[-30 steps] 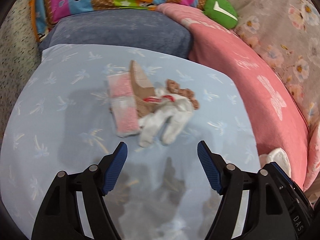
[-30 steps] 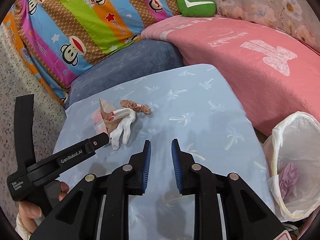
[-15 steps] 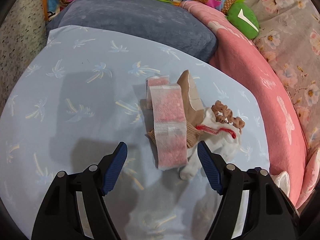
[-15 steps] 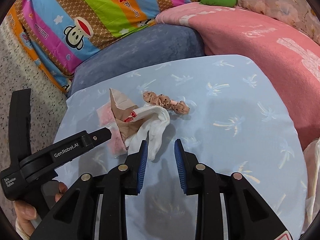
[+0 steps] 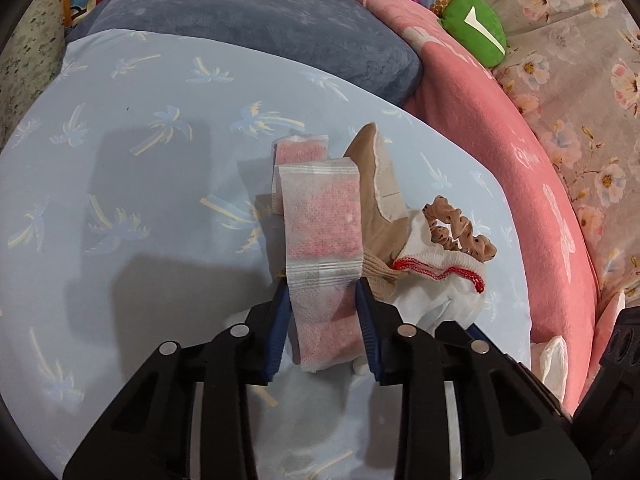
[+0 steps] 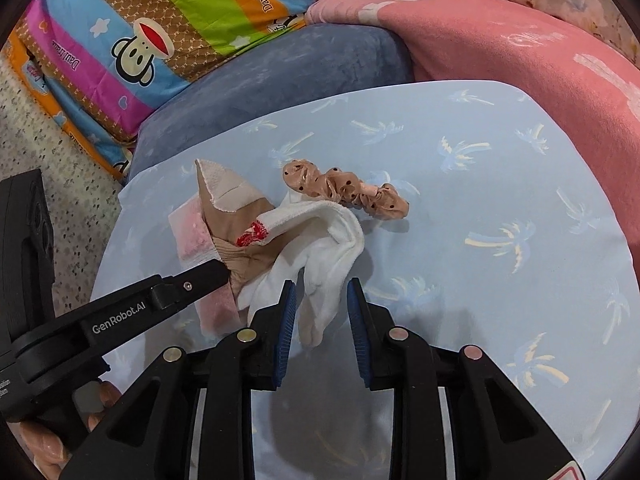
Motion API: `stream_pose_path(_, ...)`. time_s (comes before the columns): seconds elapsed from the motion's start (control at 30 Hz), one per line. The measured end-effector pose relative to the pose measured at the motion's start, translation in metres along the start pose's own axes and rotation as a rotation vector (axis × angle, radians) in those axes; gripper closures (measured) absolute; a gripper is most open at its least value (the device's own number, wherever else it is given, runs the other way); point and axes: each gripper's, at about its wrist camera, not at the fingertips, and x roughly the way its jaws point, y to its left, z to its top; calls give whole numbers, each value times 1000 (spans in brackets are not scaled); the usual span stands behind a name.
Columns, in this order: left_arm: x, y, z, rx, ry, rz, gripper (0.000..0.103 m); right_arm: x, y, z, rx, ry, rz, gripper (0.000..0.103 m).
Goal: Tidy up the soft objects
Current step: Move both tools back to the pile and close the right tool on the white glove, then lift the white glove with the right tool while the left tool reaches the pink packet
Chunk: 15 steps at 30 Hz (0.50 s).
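A small pile lies on the light blue palm-print cushion (image 5: 140, 200). It holds a pink-and-white packet (image 5: 324, 224), a tan sock (image 5: 380, 192), a white sock with red trim (image 5: 436, 288) and a brown dotted scrunchie (image 5: 460, 228). My left gripper (image 5: 322, 320) is closing on the near end of the packet, and both pads touch its sides. In the right wrist view my right gripper (image 6: 322, 320) is closing around the white sock's (image 6: 332, 240) toe end, which hangs between the pads with gaps on both sides. The scrunchie (image 6: 348, 192) lies just beyond.
A grey-blue pillow (image 5: 248, 28) lies behind the cushion and a pink blanket (image 5: 520, 160) to its right. A green plush (image 5: 476, 24) and a striped monkey-print pillow (image 6: 160, 20) lie further back. A white bag (image 5: 554, 364) shows at the right edge. A person's hand (image 6: 40, 444) holds the left gripper.
Both grippers moved forward and down to the pile. The left jaws went from wide apart to closed on the pink packet. The right jaws now straddle the white sock's toe.
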Motion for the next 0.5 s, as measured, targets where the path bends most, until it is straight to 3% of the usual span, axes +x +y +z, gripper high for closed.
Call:
stream_pose_path(0.07, -1, -1, -2, 12, 4, -7, 83, 0, 1, -2, -3, 7, 5, 97)
stream_pose_path(0.17, -7, -4, -5, 21, -7, -8, 91, -3, 3, -6, -2, 6, 9, 100)
stream_pose_path(0.3, -19, -8, -8, 36, -24, -14, 98, -17, 3, -11, 3, -10, 25, 100)
stream_pose_path(0.5, -37, -21, -15, 65, -51, -34, 100, -47, 5, -19, 2, -52, 45, 101)
